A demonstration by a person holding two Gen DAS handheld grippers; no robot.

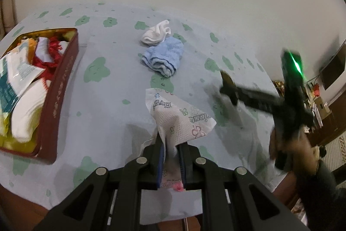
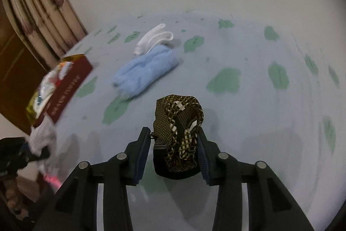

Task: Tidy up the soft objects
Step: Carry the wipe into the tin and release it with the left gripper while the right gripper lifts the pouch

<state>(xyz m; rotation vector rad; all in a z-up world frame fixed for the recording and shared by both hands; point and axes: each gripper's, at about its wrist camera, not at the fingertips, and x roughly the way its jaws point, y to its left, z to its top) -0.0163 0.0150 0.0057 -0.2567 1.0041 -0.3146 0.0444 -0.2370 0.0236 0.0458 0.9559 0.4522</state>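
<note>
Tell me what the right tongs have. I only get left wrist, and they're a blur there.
Observer: The right tongs are shut on a bunched black-and-gold patterned cloth.
Operator: Off the table?
Observer: Looks so. A shadow falls on the pale blue tablecloth with green flowers beneath it.
Operator: Anything behind the dark red tin box?
Observer: A beige pleated curtain hangs behind it.

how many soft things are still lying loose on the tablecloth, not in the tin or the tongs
2. A white sock lies far across the tablecloth, and a folded blue towel lies just in front of it, touching it. Others may lie outside both views.
</note>
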